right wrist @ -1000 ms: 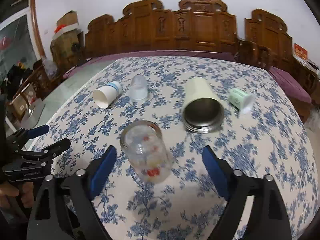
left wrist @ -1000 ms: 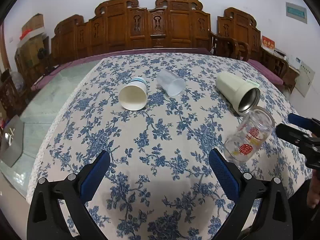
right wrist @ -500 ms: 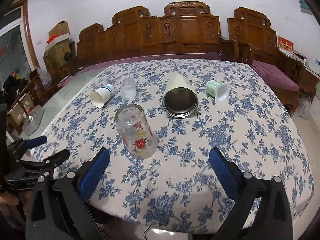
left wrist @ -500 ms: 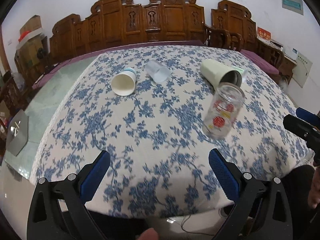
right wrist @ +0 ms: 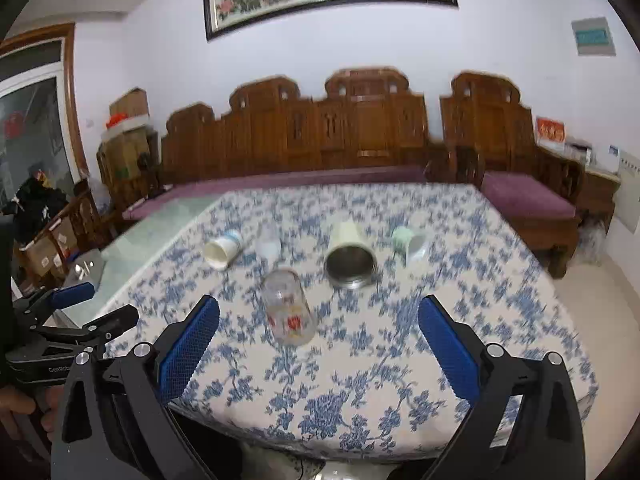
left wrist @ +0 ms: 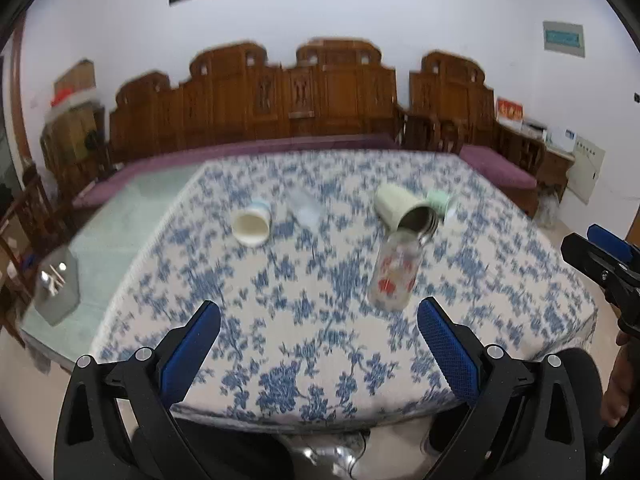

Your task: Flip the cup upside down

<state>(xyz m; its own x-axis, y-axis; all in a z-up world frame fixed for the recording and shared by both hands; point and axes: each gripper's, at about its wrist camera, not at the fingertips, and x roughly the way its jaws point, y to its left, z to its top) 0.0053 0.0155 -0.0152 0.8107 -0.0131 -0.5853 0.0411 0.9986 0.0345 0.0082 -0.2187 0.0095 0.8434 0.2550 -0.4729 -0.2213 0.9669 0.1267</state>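
A clear glass cup with red flower prints (left wrist: 394, 276) (right wrist: 289, 313) stands on the blue-flowered tablecloth (left wrist: 280, 320), wider end down; I cannot tell which end is its mouth. My left gripper (left wrist: 319, 350) is open and empty, held back over the table's near edge. My right gripper (right wrist: 319, 346) is open and empty, also back from the cup. Each gripper shows in the other's view, the right one (left wrist: 600, 256) and the left one (right wrist: 84, 308).
Lying on their sides farther back are a white paper cup (right wrist: 222, 251), a clear plastic cup (right wrist: 269, 245), a cream steel-lined tumbler (right wrist: 349, 258) and a small green cup (right wrist: 408, 242). Carved wooden benches (right wrist: 360, 132) line the far wall.
Both grippers have pulled back and up from the table, so the table looks smaller. The glass cup went from lying tilted on its side to standing on the cloth.
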